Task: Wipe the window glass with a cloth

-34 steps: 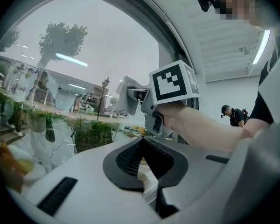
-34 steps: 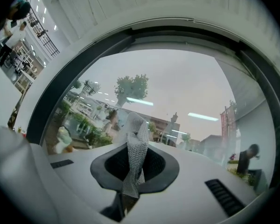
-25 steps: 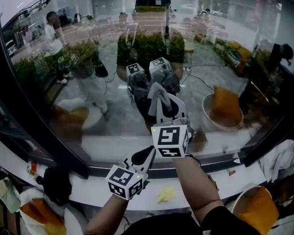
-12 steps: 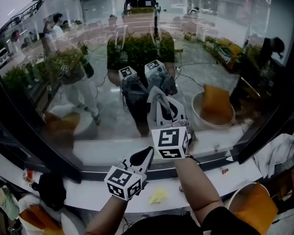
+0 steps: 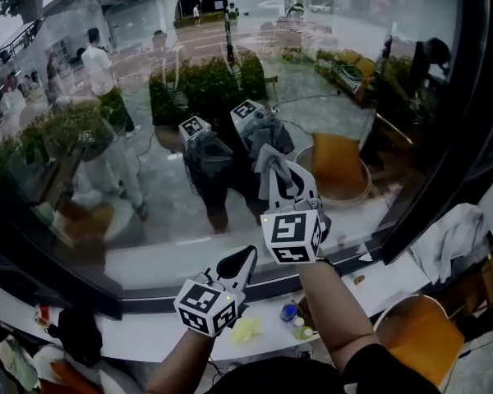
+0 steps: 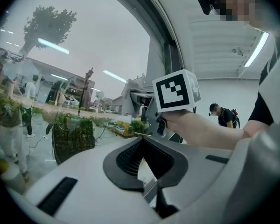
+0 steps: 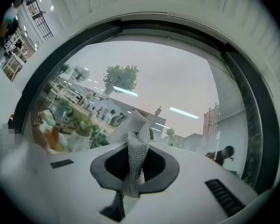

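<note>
Right tongs (image 5: 287, 179) clamped shut on the cloth (image 5: 269, 164), which looks pressed to the lower centre of the window glass (image 5: 107, 97). Left tongs (image 5: 243, 259) closed, empty, below the glass. Use flat pressure and overlapping strokes. Open glass leftward and up; the dark frame (image 5: 444, 179) bounds its right edge.

A ground-floor commercial lounge: a large dark-framed window glass (image 5: 131, 154) overlooks a paved plaza with green hedge planters (image 5: 201, 89), above a white sill ledge (image 5: 140, 322); a round orange-cushioned white chair (image 5: 417, 339) stands inside.
</note>
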A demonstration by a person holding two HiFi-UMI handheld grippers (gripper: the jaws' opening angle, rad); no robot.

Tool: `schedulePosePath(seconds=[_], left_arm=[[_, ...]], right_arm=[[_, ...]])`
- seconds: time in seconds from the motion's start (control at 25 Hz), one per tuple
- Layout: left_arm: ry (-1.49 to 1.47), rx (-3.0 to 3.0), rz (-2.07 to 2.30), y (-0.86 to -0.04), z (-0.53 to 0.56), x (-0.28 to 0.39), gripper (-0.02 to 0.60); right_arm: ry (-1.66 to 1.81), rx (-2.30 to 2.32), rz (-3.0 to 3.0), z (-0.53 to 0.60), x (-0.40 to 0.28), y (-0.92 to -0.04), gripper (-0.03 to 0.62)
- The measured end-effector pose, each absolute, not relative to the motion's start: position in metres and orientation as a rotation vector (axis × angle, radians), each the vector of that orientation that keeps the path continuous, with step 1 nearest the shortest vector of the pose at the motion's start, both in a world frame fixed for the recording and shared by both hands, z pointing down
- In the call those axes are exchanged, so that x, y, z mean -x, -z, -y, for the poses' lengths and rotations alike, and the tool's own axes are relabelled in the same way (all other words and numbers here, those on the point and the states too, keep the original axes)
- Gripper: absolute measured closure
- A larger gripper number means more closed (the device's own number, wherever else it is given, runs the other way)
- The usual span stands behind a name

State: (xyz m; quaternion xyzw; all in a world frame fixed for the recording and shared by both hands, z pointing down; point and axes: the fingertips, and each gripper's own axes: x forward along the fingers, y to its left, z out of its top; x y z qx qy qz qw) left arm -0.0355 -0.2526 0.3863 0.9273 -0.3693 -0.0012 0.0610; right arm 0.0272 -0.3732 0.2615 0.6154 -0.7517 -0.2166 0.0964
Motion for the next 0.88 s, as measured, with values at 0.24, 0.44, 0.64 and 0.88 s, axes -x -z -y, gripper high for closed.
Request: schedulePosePath(seconds=[0.24,0.44,0.64,0.88], left_arm=[[-0.016,-2.833,1.042,-0.385,0.264,-0.062,0.575],[-0.033,-2.850,0.993,-0.386,0.263,-0.073,0.574],[-0.047,-2.848,0.968,-0.392,0.269,-0.121,0.574],[-0.078,-2.855,0.949,-0.404,0.277,-0.203,0.574]], right_arm=[[0.601,-1.884,2.163,0.388,-0.139,-0.267,0.553],[0.585,-1.939,2.112,0.387,-0.166,-0.265,0.553],[0.555,-1.982,2.076,0.394,-0.228,-0.272,0.553],[0.505,-2.021,2.057,0.405,-0.325,-0.291,0.553]])
